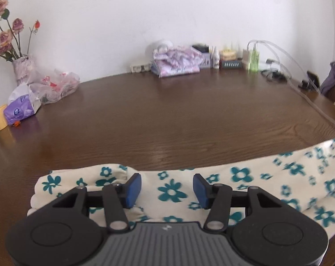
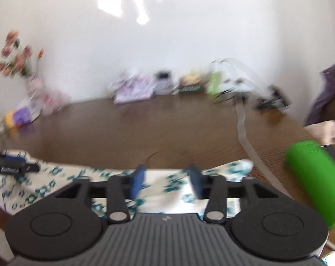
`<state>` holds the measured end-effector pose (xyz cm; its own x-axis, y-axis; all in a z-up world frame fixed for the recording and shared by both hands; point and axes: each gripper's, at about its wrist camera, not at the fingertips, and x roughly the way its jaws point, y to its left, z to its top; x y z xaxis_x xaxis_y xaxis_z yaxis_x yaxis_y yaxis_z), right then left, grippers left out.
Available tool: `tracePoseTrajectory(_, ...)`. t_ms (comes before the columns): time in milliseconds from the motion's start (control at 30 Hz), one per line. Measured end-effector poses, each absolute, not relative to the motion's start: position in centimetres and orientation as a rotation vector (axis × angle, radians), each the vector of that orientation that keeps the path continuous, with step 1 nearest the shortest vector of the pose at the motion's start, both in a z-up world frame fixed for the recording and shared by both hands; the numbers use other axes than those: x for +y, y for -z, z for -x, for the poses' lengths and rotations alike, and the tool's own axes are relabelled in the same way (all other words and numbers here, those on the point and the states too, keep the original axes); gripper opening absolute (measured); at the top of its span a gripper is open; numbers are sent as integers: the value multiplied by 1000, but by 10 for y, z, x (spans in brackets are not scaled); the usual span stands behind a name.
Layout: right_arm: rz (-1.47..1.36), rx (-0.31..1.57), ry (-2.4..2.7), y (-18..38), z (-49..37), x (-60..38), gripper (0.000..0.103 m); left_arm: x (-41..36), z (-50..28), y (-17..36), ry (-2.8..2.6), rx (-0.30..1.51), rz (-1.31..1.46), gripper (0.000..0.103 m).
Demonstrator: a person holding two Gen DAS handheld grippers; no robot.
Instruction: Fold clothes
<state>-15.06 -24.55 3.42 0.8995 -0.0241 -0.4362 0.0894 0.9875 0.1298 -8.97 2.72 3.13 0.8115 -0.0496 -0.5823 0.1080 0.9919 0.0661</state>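
Dark wood-grain table [image 1: 167,115] is backed by a white wall [image 1: 167,11], with clutter ranged along it. A cream garment [image 1: 267,177] printed with teal flowers is laid beneath both grippers, its long axis running side to side. The left gripper [image 1: 167,188] and right gripper [image 2: 167,182] are held parted over it, nothing clamped.

Black tongs [image 1: 167,188], blue pads [image 1: 133,190]

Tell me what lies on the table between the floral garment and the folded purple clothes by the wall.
Nothing: in the left wrist view, only bare wooden table stretches between the floral garment and the folded purple clothes.
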Motion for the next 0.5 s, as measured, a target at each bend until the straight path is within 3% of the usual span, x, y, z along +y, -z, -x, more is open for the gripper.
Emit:
tracePoseTrajectory(133, -286, 514, 205, -16, 167, -265, 74, 3, 107, -40, 214, 575, -92, 54)
tracePoseTrajectory(333, -325, 517, 301, 8, 149, -259, 74, -25, 124, -42, 264, 552, -203, 55)
tracePoseTrajectory(367, -280, 508, 311, 11, 148, -254, 72, -23, 127, -41, 261, 549, -209, 58)
tracePoseTrajectory(500, -141, 458, 310, 21, 147, -241, 42, -7, 134, -29, 168, 555, -223, 59)
